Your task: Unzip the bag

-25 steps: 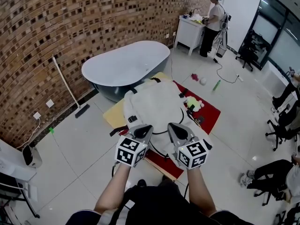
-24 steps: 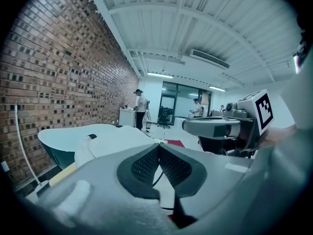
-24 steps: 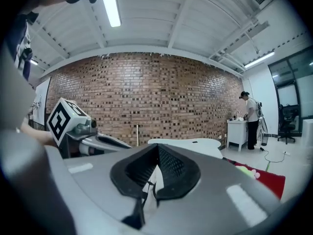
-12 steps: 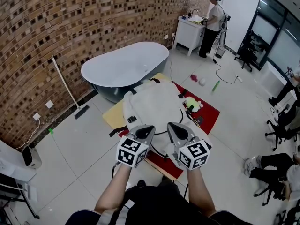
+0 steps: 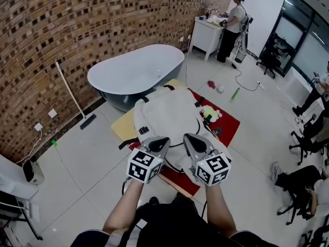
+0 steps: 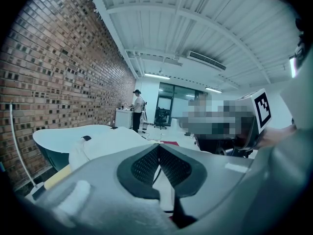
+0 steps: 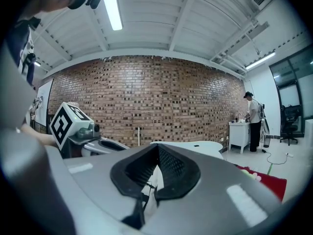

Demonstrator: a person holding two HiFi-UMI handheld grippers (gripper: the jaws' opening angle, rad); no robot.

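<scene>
White fabric backpack (image 5: 167, 112) lying flat just ahead of and below both gripper tips, on a yellow board (image 5: 121, 127) laid over a red mat (image 5: 230, 121). Left gripper (image 5: 163, 139) closed, jaws meeting at the tips, nothing between them; confirmed up close in the left gripper view (image 6: 159, 147). Right gripper (image 5: 187, 137) just beside it, likewise pinched together and empty (image 7: 157, 147). Neither touching the backpack.

Probably light, soft and floppy, so likely to bunch up or slide when tugged. Best held by the fabric beside the zip with one gripper while pinching the small puller with the other. Thin dark curved line at the nearest edge, possibly the zip track. Puller too small to make out.
</scene>
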